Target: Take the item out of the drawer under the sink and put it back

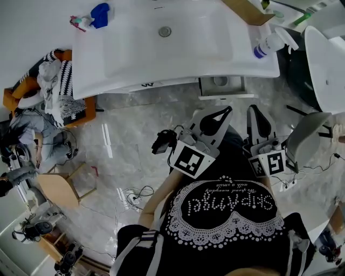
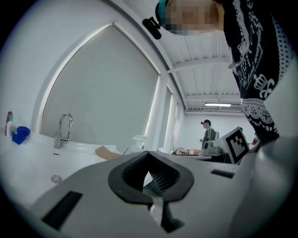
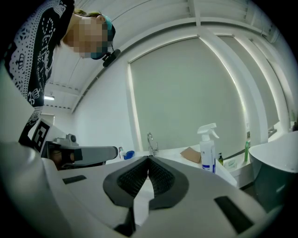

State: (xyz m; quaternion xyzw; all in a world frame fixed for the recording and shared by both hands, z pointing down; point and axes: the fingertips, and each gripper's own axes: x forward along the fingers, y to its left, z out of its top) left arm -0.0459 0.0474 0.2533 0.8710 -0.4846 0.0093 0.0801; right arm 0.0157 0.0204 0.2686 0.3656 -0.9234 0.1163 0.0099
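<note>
Head view: upside-down "SkipAngel" lettering on black shirt [image 1: 223,215] below left tool [image 1: 228,109]

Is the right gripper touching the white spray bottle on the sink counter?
Apart. The head view shows the right gripper held over the floor, well short of the spray bottle on the sink counter.

I see a white sink [image 1: 108,64], a blue cloth [image 1: 100,14] at its left, a blue-labelled white bottle [image 1: 268,45] at its right.
</note>
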